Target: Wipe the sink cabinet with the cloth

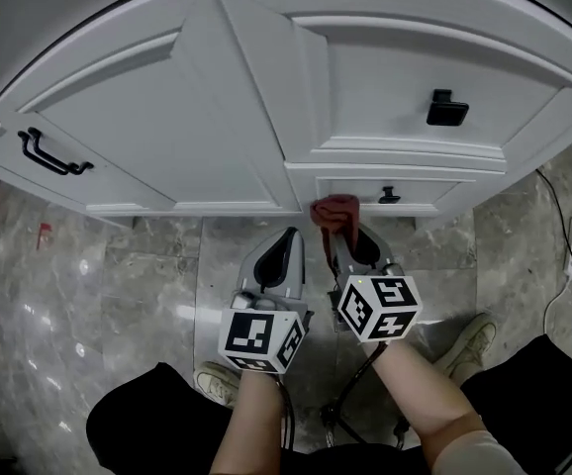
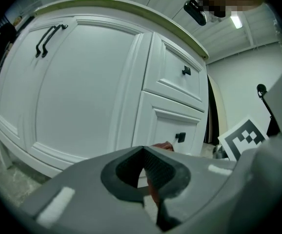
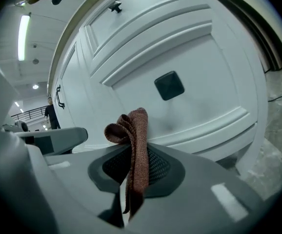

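The right gripper [image 3: 135, 152] is clenched on a reddish-brown cloth [image 3: 137, 140], which passes up between its jaws and bunches into a folded loop above them, with a strip hanging below. The loop sits at the lower left corner of the bottom drawer [image 1: 420, 194] of the white cabinet [image 1: 217, 117] and seems to touch its face, just left of that drawer's small black knob [image 1: 389, 195]. The left gripper [image 1: 284, 250] hangs just beside the right one, a little farther back from the cabinet, with its jaws closed together on nothing. Above the bottom drawer is a larger drawer front with a square black knob [image 1: 446, 108]. Left of the drawers is a wide panelled door [image 1: 157, 117], and at the cabinet's far left is a black bar handle [image 1: 53, 153]. Beneath lies a grey marbled floor [image 1: 118, 285], with a pale shoe [image 1: 469, 344] at the right and a black cable [image 1: 563, 216] trailing along the right edge.
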### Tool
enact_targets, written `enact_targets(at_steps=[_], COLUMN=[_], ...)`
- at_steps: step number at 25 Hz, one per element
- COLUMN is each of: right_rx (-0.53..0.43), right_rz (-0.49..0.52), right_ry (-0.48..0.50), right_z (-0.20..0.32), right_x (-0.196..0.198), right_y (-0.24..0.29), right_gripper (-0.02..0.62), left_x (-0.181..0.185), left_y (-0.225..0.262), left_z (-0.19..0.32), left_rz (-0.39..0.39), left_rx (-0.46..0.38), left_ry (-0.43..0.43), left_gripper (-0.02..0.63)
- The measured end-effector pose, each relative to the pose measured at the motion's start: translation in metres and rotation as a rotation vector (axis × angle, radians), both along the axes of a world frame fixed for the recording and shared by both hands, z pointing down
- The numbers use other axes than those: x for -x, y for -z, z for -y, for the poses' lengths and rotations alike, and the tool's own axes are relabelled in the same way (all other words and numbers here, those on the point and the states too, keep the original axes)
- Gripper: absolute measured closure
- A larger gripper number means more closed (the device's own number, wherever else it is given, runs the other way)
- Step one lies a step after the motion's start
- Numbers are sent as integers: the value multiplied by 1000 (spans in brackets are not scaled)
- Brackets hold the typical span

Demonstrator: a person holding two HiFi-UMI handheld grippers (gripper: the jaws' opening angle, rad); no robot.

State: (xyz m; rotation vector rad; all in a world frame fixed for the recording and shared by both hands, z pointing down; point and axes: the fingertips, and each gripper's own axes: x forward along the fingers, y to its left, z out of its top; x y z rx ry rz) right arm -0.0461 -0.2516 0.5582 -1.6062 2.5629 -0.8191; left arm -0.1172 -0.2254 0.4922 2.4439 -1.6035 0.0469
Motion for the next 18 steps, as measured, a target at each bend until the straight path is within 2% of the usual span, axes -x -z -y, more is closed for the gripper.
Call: enact_targets(at_steps=[7,18], right_rx=[15,-14], right_rz=[34,-48], right_ry=[32,32], right_z=[13,18], right_x=[39,24], right_y=[-13,-16], right_gripper=[514,512], left_x=[33,27], left_y=[-9,-18], left_z=[-6,-11], left_rz=[-6,-4], left_rx=[23,36], left_ry=[45,25], left_gripper=[606,606])
